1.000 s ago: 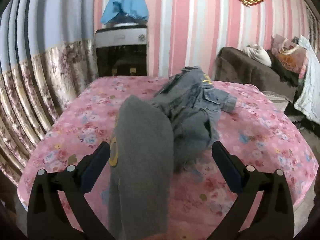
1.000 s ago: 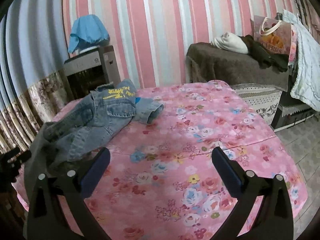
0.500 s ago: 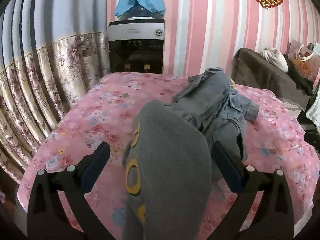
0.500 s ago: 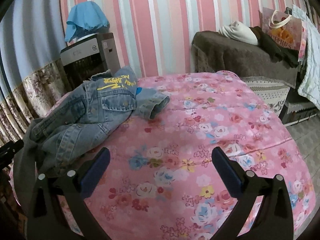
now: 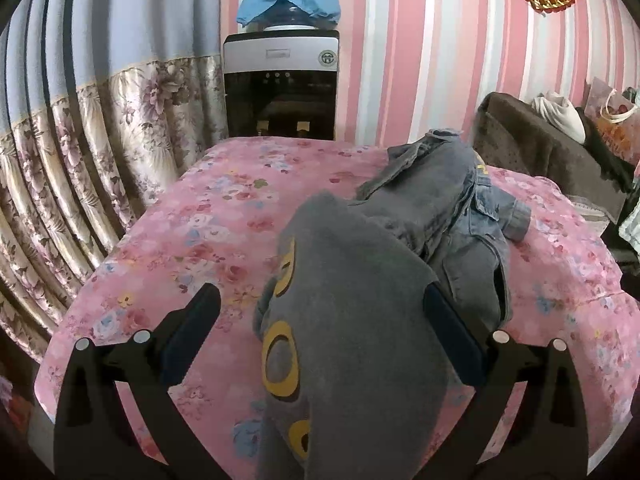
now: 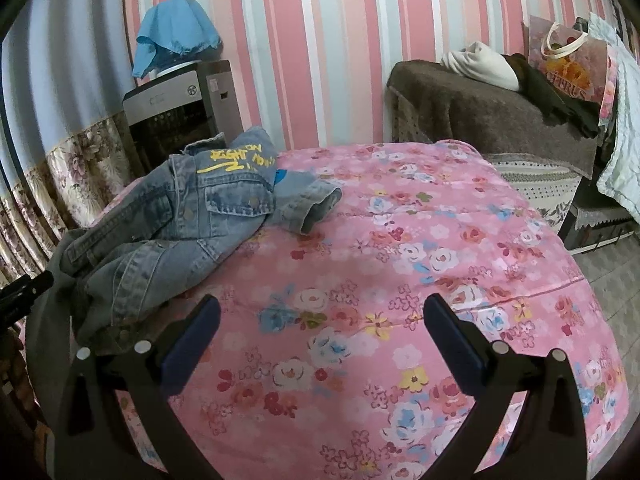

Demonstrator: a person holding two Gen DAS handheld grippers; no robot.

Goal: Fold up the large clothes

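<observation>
A grey garment with yellow rings [image 5: 352, 320] hangs over the near edge of the pink floral table [image 5: 192, 248] and rises between my left gripper's [image 5: 320, 312] open fingers, which are not closed on it. A crumpled blue denim jacket [image 5: 452, 216] lies behind it. In the right wrist view the denim jacket [image 6: 192, 224] with yellow lettering lies at the left, and the grey garment [image 6: 52, 304] hangs beside it. My right gripper [image 6: 320, 320] is open and empty above the bare floral cloth [image 6: 420, 248].
A water dispenser [image 5: 280, 88] with a blue cloth on top stands behind the table by flowered curtains [image 5: 80, 152]. A brown covered sofa [image 6: 492, 116] with clothes and a bag [image 6: 568, 64] stands at the right. Tiled floor [image 6: 608, 260] lies beyond the table's right edge.
The left gripper has swung left and slightly back, so the dispenser and curtain fill more of its view. The right gripper has moved closer over the table. The clothes have not moved.
</observation>
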